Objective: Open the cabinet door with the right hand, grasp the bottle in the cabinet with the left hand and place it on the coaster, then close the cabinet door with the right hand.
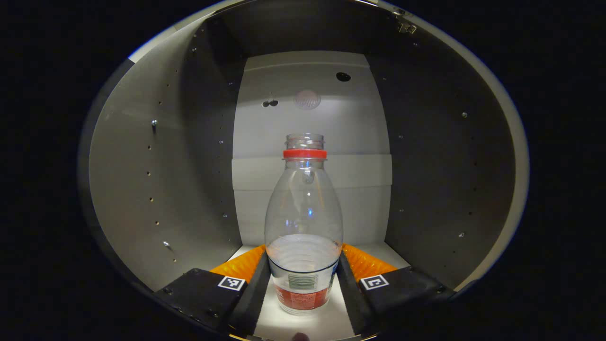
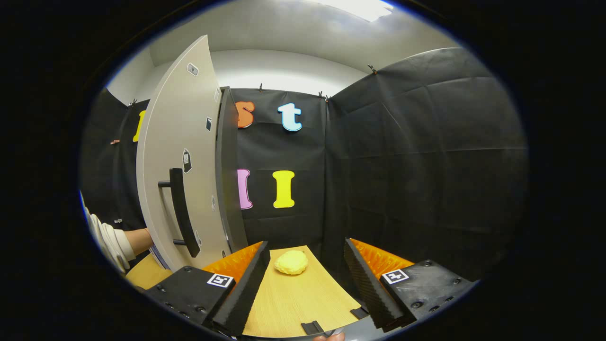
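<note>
In the left gripper view, the left hand-held gripper (image 1: pixel 303 277) reaches inside the cabinet (image 1: pixel 142 189), its fingers flanking the lower part of the clear bottle (image 1: pixel 303 222) standing on the cabinet floor, though whether they press on it is hard to make out. In the right gripper view, the right hand-held gripper (image 2: pixel 307 265) hangs released over the counter (image 2: pixel 293 298) near a yellow coaster (image 2: pixel 291 262). The open cabinet door (image 2: pixel 177 156) hides the cabinet's inside, and a sleeve (image 2: pixel 110 241) is cut off at the edge.

The bottle (image 1: pixel 303 222) stands on the cabinet floor (image 1: pixel 312 324); a yellow lump (image 2: pixel 290 262) lies on the wooden table (image 2: pixel 293 303).
</note>
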Tool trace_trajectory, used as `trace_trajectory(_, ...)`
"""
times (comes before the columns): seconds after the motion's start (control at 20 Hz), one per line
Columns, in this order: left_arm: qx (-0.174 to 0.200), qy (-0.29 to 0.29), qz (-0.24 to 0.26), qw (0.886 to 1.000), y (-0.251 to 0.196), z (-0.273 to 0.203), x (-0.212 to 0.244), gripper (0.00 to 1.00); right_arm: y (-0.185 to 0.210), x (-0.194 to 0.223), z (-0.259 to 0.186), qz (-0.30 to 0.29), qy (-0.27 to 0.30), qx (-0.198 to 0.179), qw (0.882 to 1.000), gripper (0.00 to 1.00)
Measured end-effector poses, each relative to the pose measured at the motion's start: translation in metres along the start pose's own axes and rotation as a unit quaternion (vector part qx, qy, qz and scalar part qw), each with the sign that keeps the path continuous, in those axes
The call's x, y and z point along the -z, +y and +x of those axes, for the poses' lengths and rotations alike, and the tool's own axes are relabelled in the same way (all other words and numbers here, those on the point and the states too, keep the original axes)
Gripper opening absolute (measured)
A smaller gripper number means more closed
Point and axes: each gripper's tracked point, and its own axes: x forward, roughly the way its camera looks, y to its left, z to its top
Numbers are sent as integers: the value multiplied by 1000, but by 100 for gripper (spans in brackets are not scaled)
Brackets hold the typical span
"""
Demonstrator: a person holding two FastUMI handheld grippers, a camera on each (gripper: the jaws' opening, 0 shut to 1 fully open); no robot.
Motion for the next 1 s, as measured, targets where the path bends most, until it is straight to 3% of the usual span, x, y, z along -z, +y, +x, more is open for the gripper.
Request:
trace_trajectory(0.25,16,-19,14,1000,14,-53,-19,74,4,1,5,-2,-5,5,1000,100)
trace_trajectory(0.55,25,-31,16,999,49,-137,-23,74,32,-7,4,-10,-18,-18,1000,98)
trace_trajectory(1.0,-4,-39,9,999,124,-257,29,73,51,-10,4,4,-28,-30,999,98)
